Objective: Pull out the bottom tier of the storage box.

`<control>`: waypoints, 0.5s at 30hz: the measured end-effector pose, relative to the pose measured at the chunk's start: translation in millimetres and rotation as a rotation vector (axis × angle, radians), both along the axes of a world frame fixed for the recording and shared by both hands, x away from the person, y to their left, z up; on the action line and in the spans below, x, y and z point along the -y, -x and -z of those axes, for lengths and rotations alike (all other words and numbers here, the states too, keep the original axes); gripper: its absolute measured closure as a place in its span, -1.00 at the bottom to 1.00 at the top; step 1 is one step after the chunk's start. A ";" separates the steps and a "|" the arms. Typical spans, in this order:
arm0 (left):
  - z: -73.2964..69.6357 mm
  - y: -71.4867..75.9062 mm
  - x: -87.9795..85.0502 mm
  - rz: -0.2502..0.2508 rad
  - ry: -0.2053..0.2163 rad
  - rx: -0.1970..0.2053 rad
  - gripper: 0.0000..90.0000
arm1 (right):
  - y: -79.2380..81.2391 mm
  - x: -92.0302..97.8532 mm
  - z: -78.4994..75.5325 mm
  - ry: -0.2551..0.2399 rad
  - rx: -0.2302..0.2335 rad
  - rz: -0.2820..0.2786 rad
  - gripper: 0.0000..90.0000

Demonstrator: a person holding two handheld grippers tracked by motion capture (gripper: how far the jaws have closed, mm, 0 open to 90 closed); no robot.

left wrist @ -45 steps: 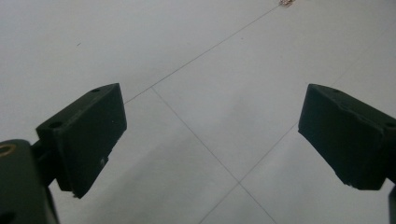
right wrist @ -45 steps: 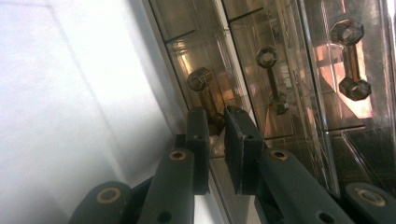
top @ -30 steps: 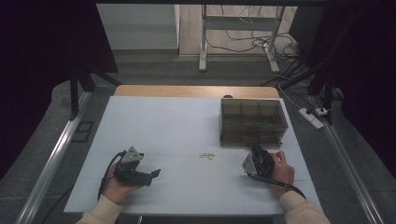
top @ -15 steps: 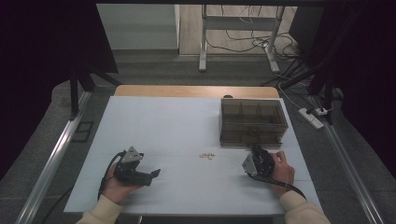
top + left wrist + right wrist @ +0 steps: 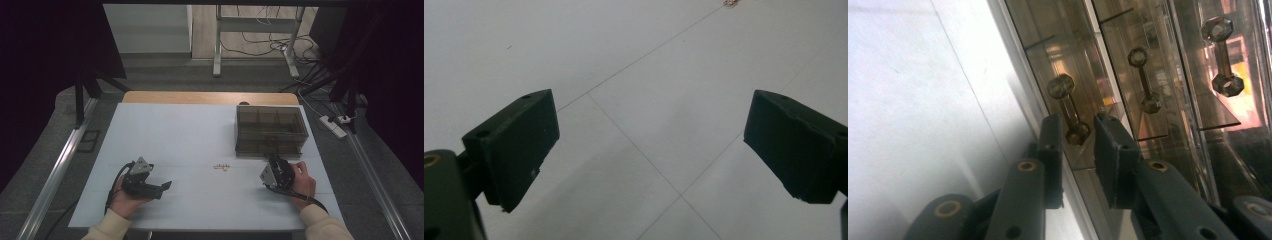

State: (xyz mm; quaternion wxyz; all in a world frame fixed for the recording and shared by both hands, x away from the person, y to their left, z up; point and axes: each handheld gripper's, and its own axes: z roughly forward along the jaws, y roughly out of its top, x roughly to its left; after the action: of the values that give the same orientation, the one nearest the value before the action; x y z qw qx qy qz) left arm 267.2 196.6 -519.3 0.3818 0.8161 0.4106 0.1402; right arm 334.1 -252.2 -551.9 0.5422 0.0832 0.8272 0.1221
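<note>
The person's two forearms come in over the near edge of the pale table (image 5: pixel 200 130), one toward each near corner. The left hand (image 5: pixel 125 197) lies low on the surface near the left near corner, wrapped around the left gripper (image 5: pixel 162 187), which points across the table toward the right with its grey plate facing up. Its jaws stand spread wide, and in the left gripper view nothing but bare tabletop shows in the gap of the left gripper (image 5: pixel 651 150). The right hand (image 5: pixel 302 182) sits close to the right edge, wrist bent so that the right gripper (image 5: pixel 274 161) points away from the person at the front wall of the smoky transparent drawer box (image 5: pixel 270 130), which stands toward the far right corner. In the right gripper view, the right gripper (image 5: pixel 1078 131) has its jaws drawn narrow on either side of the lower knob of the nearest drawer handle (image 5: pixel 1068 107), a small dumbbell-shaped pull; whether the pads truly press it I cannot tell. Two more like handles (image 5: pixel 1144 80) sit on the neighbouring drawer fronts. A few small tan pieces (image 5: pixel 221 167) lie on the table between the two grippers, near the middle.
</note>
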 end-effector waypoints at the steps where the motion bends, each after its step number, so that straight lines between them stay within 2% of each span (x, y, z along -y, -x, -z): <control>1: 0.0 0.0 -0.1 0.000 0.000 0.000 -0.85 | -0.2 0.5 -1.1 -0.004 -0.006 -0.008 0.57; 7: -0.2 0.1 -0.2 0.000 0.001 0.001 -0.85 | 0.2 4.3 -8.7 -0.080 -0.057 -0.013 0.38; 10: -0.4 0.2 -0.3 0.000 0.002 0.001 -0.85 | 0.8 6.1 -11.3 -0.137 -0.098 -0.017 0.25; 12: -0.3 0.2 -0.2 0.000 0.002 0.001 -0.85 | 0.5 8.3 -14.1 -0.156 -0.125 -0.028 0.20; 15: -0.3 0.1 -0.3 0.001 0.002 0.001 -0.85 | 0.6 10.4 -18.2 -0.218 -0.161 -0.031 0.13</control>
State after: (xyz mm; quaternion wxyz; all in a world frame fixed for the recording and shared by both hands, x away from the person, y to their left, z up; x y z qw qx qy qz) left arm 267.1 196.8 -519.0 0.3829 0.8158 0.4102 0.1400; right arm 333.5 -262.6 -533.8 0.4596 0.1385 0.8511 0.2127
